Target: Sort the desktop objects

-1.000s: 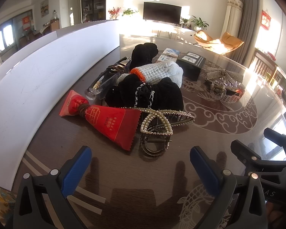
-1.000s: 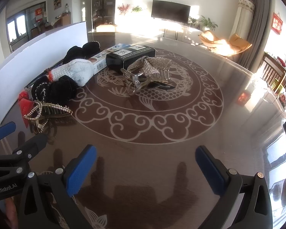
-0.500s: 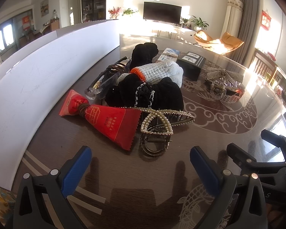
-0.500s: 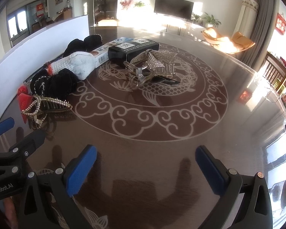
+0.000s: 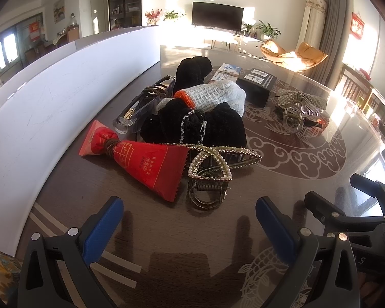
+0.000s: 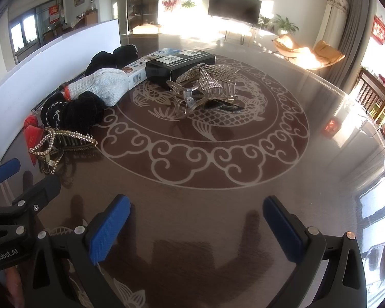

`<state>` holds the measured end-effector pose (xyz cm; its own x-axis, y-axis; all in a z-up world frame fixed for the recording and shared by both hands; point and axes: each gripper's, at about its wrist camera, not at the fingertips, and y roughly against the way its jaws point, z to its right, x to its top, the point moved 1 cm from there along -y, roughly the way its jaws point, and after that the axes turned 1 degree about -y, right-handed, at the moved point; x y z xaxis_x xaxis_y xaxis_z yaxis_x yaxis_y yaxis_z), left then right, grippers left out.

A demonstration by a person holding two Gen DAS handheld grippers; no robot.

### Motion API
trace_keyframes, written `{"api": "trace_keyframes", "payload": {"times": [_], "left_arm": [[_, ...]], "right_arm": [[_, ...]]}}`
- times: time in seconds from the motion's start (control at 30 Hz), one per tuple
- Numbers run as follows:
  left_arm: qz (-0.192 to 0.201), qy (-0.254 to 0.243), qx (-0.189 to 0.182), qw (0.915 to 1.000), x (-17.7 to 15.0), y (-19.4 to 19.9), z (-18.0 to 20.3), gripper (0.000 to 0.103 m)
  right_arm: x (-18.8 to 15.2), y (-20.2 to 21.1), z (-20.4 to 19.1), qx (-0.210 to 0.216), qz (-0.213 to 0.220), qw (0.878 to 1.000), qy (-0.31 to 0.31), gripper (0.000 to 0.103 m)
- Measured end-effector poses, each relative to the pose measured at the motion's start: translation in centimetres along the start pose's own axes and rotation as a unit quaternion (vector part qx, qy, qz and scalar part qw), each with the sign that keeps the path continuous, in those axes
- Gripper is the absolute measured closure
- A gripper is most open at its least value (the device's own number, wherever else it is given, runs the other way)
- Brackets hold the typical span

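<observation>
A pile of small items lies on the dark table [image 5: 166,231]. Nearest my open left gripper [image 5: 188,218] are a red packet [image 5: 146,163] tied with a band and a pearl-trimmed hair claw [image 5: 213,172]. Behind them sit a black scrunchie [image 5: 200,125], a white knit glove [image 5: 215,96] with an orange cuff, a clear tray [image 5: 143,105] and black cloth [image 5: 192,70]. My right gripper [image 6: 196,218] is open over bare table [image 6: 192,231], well short of a rhinestone bow clip [image 6: 208,82], a black box [image 6: 177,64] and a long white box [image 6: 141,68].
A white board [image 5: 51,107] stands along the table's left side, close behind the pile. The table's far rim [image 6: 346,95] curves off to the right. The right gripper's black frame [image 5: 359,218] shows beside my left one. Chairs and a television stand beyond.
The right gripper has moved forward towards the bow clip, which looks larger and lower now. In the left wrist view the pile and left gripper hold still.
</observation>
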<state>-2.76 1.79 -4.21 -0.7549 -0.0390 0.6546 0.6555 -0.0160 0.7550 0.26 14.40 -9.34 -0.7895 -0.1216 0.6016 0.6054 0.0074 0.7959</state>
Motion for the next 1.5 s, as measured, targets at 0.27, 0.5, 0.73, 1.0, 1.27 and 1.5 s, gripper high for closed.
{"api": "trace_keyframes", "payload": {"times": [0.27, 0.5, 0.73, 1.0, 1.27, 1.5], "left_arm": [[-0.001, -0.004, 0.001, 1.0, 0.0, 0.2, -0.1, 0.0], [-0.003, -0.01, 0.003, 0.9999, -0.1, 0.3, 0.1, 0.0], [0.003, -0.003, 0.013, 0.9999, -0.1, 1.1, -0.5, 0.0], [0.012, 0.08, -0.017, 0.9966, 0.3, 3.0, -4.8, 0.0], [-0.013, 0.129, -0.009, 0.9915, -0.1, 1.6, -6.7, 0.0], [-0.031, 0.063, 0.043, 0.9966, -0.3, 0.8, -4.8, 0.0]], "right_arm": [[0.0, -0.2, 0.2, 0.009, -0.004, 1.0, -0.007, 0.0], [0.1, -0.4, 0.4, 0.017, -0.007, 1.0, -0.013, 0.0], [0.1, -0.6, 0.4, 0.022, -0.009, 1.0, -0.017, 0.0], [0.1, -0.8, 0.5, 0.026, -0.011, 0.999, -0.021, 0.0], [0.1, -0.8, 0.4, 0.026, -0.011, 0.999, -0.021, 0.0], [0.1, -0.8, 0.4, 0.026, -0.011, 0.999, -0.021, 0.0]]}}
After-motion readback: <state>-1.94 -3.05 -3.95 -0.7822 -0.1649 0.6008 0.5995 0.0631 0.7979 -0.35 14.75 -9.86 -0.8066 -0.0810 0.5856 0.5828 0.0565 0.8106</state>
